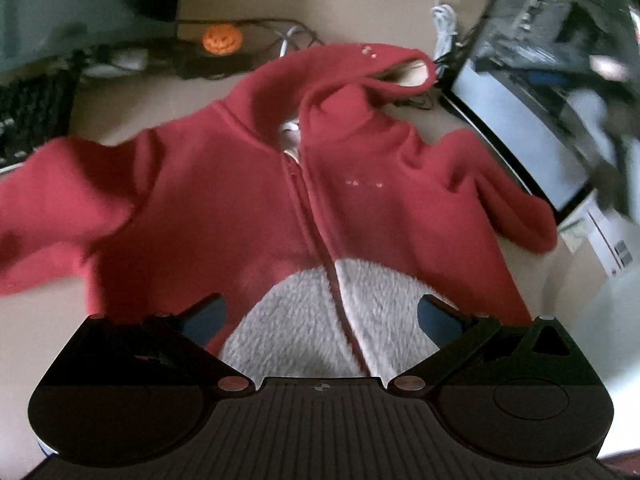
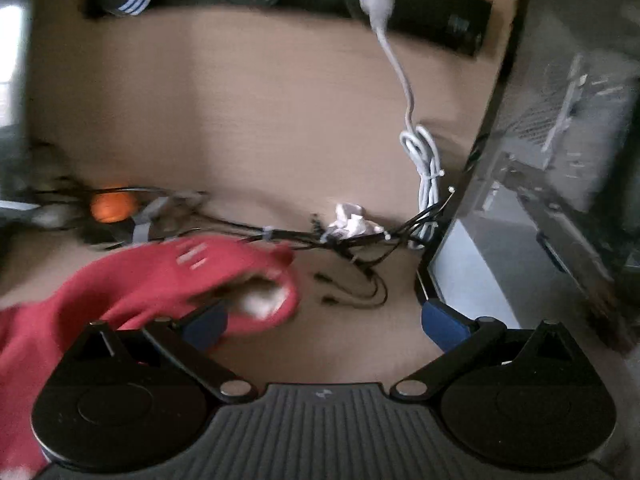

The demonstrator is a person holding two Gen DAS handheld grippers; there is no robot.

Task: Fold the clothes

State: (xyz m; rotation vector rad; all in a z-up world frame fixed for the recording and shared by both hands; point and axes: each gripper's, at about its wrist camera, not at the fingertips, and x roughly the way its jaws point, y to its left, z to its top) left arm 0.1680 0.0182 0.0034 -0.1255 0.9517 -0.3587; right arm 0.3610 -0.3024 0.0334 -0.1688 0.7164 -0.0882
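Nearest to us in the left wrist view, the left gripper (image 1: pixel 320 320) has its jaws wide apart, holding nothing, poised over the pale fleecy belly patch (image 1: pixel 332 320) of the red hooded jacket (image 1: pixel 224 200). The jacket lies face up and spread on the tan table (image 1: pixel 360 8), zip closed down its middle. One sleeve (image 1: pixel 48 216) reaches out to the left and the other sleeve (image 1: pixel 508 208) to the right, its cuff close to the edge of a dark monitor (image 1: pixel 532 112) that stands at the right. Farther off, the hood (image 1: pixel 360 68) lies rumpled, its pale lining showing at the opening.

In the right wrist view, the right gripper (image 2: pixel 324 322) also has its jaws spread apart and empty. The hood (image 2: pixel 192 280) sits at its near left, the left finger over the fabric; whether it touches, we cannot tell, as the picture is blurred.

Beyond the hood we see black cables (image 2: pixel 352 248), a crumpled bit of white paper (image 2: pixel 348 220), a bundled white cord (image 2: pixel 424 160) and a small orange pumpkin figure (image 1: pixel 222 39) at the far left. A black keyboard (image 1: pixel 28 120) lies at the left edge. We see no container on the table.
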